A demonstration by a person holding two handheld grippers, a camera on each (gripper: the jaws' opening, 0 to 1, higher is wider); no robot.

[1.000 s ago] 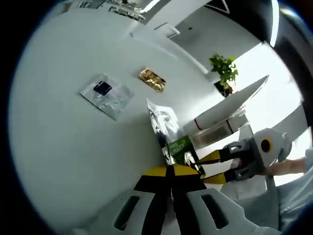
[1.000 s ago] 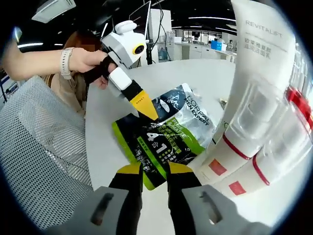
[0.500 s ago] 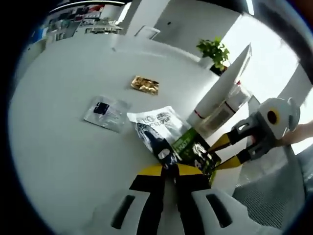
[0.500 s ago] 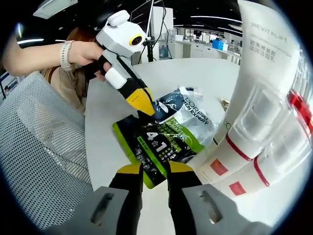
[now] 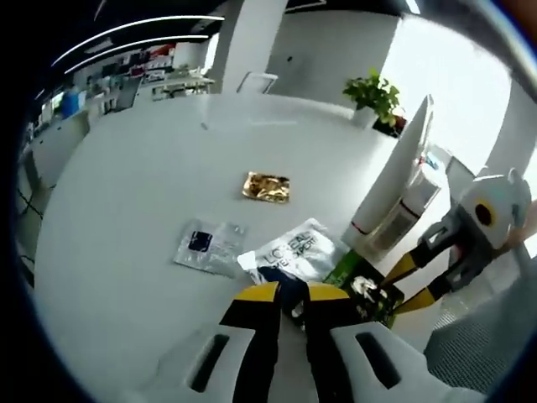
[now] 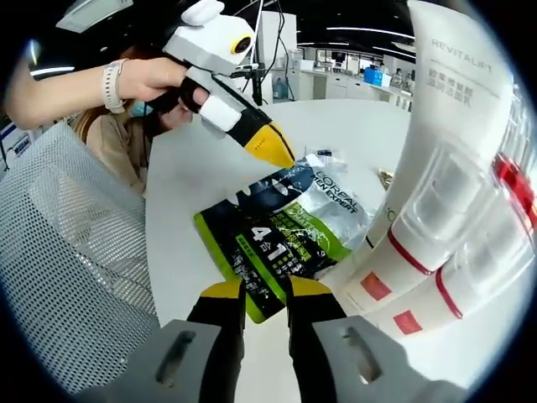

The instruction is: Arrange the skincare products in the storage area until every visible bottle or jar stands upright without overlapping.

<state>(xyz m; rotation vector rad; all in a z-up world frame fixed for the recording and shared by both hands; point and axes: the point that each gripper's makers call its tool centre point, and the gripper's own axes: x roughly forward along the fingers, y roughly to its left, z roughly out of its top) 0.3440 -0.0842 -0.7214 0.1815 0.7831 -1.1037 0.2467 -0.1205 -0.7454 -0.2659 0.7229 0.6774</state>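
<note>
A green, black and white pouch [image 6: 285,227] lies on the round white table [image 6: 185,193]. My left gripper [image 5: 291,295] has the pouch's [image 5: 295,250] dark edge between its jaws and lifts that edge slightly. From the right gripper view, the left gripper [image 6: 281,155] is a closed yellow tip at the pouch's far edge. My right gripper [image 6: 265,295] stands narrowly open, its jaws either side of the pouch's near corner, which lies flat. A tall white tube [image 6: 453,126] marked REVITALIFT, packed with red-banded tubes, leans right beside the pouch. The right gripper [image 5: 417,279] points at the pouch's green corner.
A gold sachet [image 5: 266,186] and a clear sachet with a dark label [image 5: 210,245] lie further out on the table. The white tube pack [image 5: 401,180] rises at the right. A potted plant [image 5: 373,92] stands behind. A grey mesh chair [image 6: 67,252] sits beside the table, near a person's hand [image 6: 143,80].
The left gripper has risen and moved toward the pouch's far edge, taking that edge up with it. The right gripper and the tubes have stayed put.
</note>
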